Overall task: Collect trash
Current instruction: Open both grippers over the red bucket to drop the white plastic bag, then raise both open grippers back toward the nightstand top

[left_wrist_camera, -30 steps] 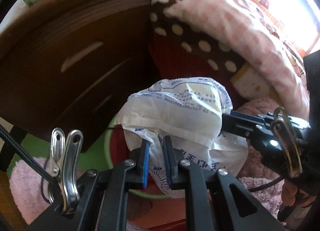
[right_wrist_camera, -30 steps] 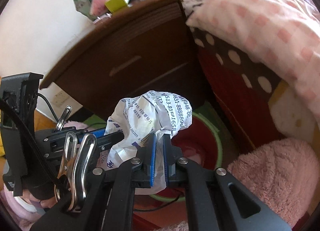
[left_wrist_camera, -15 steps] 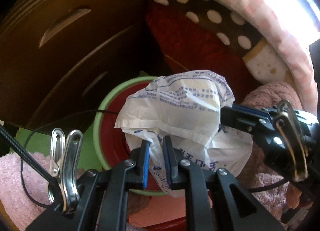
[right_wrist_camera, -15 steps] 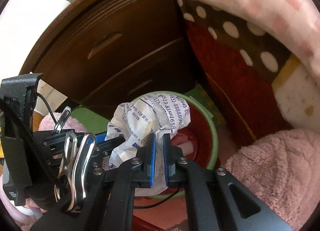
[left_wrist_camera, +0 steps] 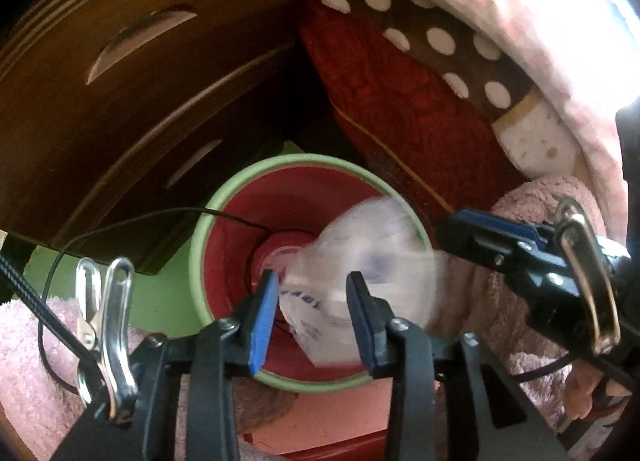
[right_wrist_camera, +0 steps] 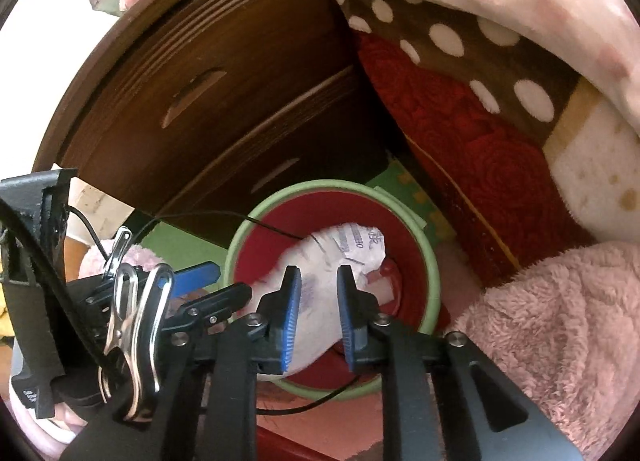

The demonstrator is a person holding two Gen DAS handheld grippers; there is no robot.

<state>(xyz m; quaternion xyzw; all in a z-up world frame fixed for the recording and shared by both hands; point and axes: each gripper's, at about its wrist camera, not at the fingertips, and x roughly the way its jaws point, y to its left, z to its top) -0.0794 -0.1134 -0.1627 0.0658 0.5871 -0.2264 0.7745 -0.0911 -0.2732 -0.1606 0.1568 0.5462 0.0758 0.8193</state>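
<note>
Both grippers hang over the red bin with the green rim (left_wrist_camera: 208, 221), low in the centre of each frame, and their jaws have just been opening. The left gripper (left_wrist_camera: 312, 313) stands partly open, its blue pads clear of the crumpled printed plastic bag (left_wrist_camera: 360, 261), which shows as a motion-blurred shape between and beyond them, inside the rim. The right gripper (right_wrist_camera: 318, 305) is open more narrowly; in its view the bag (right_wrist_camera: 344, 249) lies between the pads, and whether a pad brushes it I cannot tell, though it looks released and falling.

To do this release well, I judge both hands should hold steady above the bin's mouth until the bag has settled, since a light bag can cling to a pad or catch the thin black cable (left_wrist_camera: 140, 217) crossing the rim. Lifting straight up would be safest, away from the wooden drawers (right_wrist_camera: 208, 73) at upper left and the pink fleece (right_wrist_camera: 560, 321) at lower right.
</note>
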